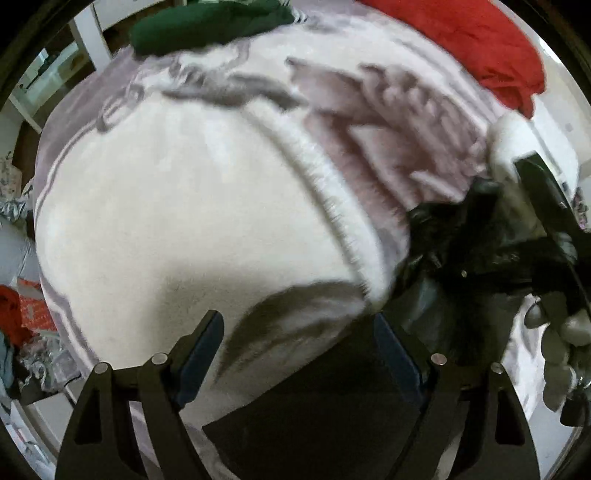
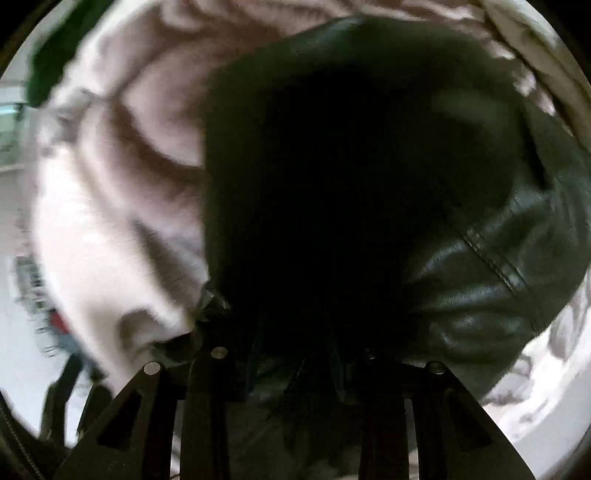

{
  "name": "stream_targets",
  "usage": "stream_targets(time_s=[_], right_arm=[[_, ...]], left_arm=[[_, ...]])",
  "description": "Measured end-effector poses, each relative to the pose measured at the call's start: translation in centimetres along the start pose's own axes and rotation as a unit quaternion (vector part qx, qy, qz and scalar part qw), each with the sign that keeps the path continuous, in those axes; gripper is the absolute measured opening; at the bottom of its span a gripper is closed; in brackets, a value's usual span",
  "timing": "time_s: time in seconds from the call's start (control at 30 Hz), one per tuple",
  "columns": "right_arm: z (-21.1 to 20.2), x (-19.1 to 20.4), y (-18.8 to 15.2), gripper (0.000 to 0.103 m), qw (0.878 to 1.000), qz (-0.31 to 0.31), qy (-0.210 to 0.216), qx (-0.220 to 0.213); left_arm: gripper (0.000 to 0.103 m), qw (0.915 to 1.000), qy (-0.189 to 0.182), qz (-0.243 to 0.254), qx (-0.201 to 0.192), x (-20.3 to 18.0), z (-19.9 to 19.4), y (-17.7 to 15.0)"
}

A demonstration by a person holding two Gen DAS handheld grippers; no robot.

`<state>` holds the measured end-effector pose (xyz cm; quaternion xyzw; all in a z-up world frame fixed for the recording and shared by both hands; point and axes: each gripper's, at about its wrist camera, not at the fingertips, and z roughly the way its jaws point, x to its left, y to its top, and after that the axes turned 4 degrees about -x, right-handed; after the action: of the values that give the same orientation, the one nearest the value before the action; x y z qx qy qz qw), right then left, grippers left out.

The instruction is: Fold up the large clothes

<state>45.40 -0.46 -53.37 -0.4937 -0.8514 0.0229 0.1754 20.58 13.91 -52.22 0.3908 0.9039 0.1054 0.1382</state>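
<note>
A black leather jacket [image 2: 369,177] fills the right wrist view, lying over a white and mauve fleece blanket [image 2: 110,206]. My right gripper [image 2: 295,339] is shut on the jacket's edge; its fingertips are buried in the dark leather. In the left wrist view my left gripper [image 1: 299,354] is open above the blanket [image 1: 177,206], with a black part of the jacket [image 1: 332,413] between and below its fingers [image 1: 201,354]. The right gripper [image 1: 546,206] shows at the right edge, holding jacket leather [image 1: 461,236].
A green garment [image 1: 207,26] lies at the blanket's far edge and a red garment [image 1: 476,40] at the far right. Clutter and a red cloth [image 1: 11,314] sit on the floor at the left. A gloved hand [image 1: 565,350] shows at the lower right.
</note>
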Motion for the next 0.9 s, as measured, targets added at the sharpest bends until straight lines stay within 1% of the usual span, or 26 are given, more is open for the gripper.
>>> stream_targets(time_s=[0.03,0.07,0.1,0.13,0.17,0.2,0.23,0.27,0.3,0.33,0.37,0.4,0.43,0.47,0.5,0.53,0.6,0.63,0.67,0.7,0.73,0.77,0.8,0.83,0.87,0.9], right_arm=[[-1.2,-0.8,-0.4,0.038,1.0,0.003,0.029,-0.01],[-3.4,-3.0,-1.3,0.048,0.996,0.021,0.079,-0.03],[-4.9,-4.8,-2.0,0.053,0.992,0.038,0.105,-0.05],[-6.8,-7.6,-2.9,0.06,0.986,0.061,0.129,-0.084],[-8.1,-10.3,-3.4,0.064,0.98,0.085,0.138,-0.112],[-9.0,-12.9,-3.6,0.065,0.975,0.106,0.141,-0.138],[-9.4,-15.8,-4.1,0.067,0.97,0.127,0.136,-0.158],[-9.3,-18.2,-4.6,0.067,0.966,0.146,0.132,-0.17],[-8.6,-21.6,-4.7,0.067,0.958,0.182,0.134,-0.179],[-7.6,-24.2,-4.4,0.067,0.953,0.202,0.14,-0.179],[-6.4,-26.2,-4.5,0.068,0.948,0.217,0.151,-0.177],[-4.7,-27.4,-4.5,0.068,0.941,0.22,0.183,-0.178],[-3.0,-28.2,-3.9,0.068,0.933,0.21,0.239,-0.169],[-1.9,-28.2,-3.6,0.068,0.927,0.204,0.27,-0.161],[-0.4,-27.9,-2.7,0.068,0.916,0.188,0.323,-0.147],[0.5,-27.3,-2.0,0.075,0.913,0.168,0.346,-0.137],[1.6,-25.6,-0.8,0.081,0.917,0.13,0.355,-0.13],[2.0,-24.7,-0.1,0.085,0.916,0.112,0.362,-0.129],[2.1,-24.1,-0.2,0.085,0.915,0.108,0.364,-0.133],[2.0,-23.8,0.2,0.085,0.909,0.106,0.377,-0.142],[2.1,-23.4,0.4,0.075,0.908,0.104,0.379,-0.148],[1.7,-23.2,0.0,0.045,0.907,0.103,0.376,-0.159],[1.4,-23.2,-0.9,0.033,0.906,0.107,0.375,-0.164],[0.8,-23.7,-2.2,0.026,0.899,0.123,0.378,-0.181],[0.4,-23.7,-3.0,0.021,0.895,0.137,0.379,-0.192],[-0.3,-24.1,-4.7,0.02,0.886,0.163,0.378,-0.212]], left_arm=[[0.082,0.9999,-0.008,0.003,-0.01,-0.6,-0.7,0.0],[0.082,0.9998,-0.016,0.001,-0.015,-1.2,-1.1,0.0],[0.082,0.9994,-0.028,-0.003,-0.019,-1.7,-1.5,-0.1],[0.082,0.9989,-0.042,-0.007,-0.02,-2.3,-1.7,-0.2],[0.082,0.9981,-0.057,-0.012,-0.017,-3.2,-1.6,-0.4],[0.082,0.9977,-0.066,-0.012,-0.014,-3.9,-1.5,-0.6],[0.082,0.9975,-0.07,-0.006,-0.01,-4.8,-1.1,-0.7],[0.082,0.9977,-0.068,0.004,-0.007,-5.7,-0.4,-0.9],[0.082,0.9978,-0.065,0.011,-0.003,-6.4,0.3,-0.9],[0.082,0.9979,-0.063,0.017,0.005,-7.0,1.4,-1.1],[0.082,0.9979,-0.06,0.02,0.014,-7.2,2.1,-1.2],[0.082,0.9978,-0.058,0.023,0.025,-7.3,3.0,-1.4],[0.082,0.9974,-0.055,0.027,0.037,-7.4,4.1,-1.5],[0.083,0.9971,-0.052,0.029,0.048,-7.3,5.1,-1.7],[0.084,0.9968,-0.052,0.03,0.053,-7.1,5.8,-1.8],[0.085,0.9966,-0.052,0.03,0.056,-6.9,6.4,-1.8],[0.085,0.9959,-0.061,0.025,0.061,-6.5,7.3,-1.7],[0.087,0.9954,-0.066,0.022,0.065,-6.4,7.7,-1.5],[0.088,0.9953,-0.067,0.019,0.068,-6.2,8.0,-1.4],[0.088,0.9953,-0.067,0.019,0.068,-6.2,8.2,-1.4],[0.089,0.9952,-0.068,0.021,0.068,-6.2,8.3,-1.3],[0.089,0.9952,-0.067,0.023,0.068,-6.2,8.3,-1.2],[0.089,0.9951,-0.068,0.024,0.068,-6.2,8.3,-1.1],[0.089,0.9948,-0.069,0.026,0.07,-6.2,8.3,-1.1],[0.089,0.9944,-0.07,0.029,0.073,-6.3,8.3,-0.9],[0.089,0.9939,-0.073,0.031,0.076,-6.4,8.4,-0.9]])
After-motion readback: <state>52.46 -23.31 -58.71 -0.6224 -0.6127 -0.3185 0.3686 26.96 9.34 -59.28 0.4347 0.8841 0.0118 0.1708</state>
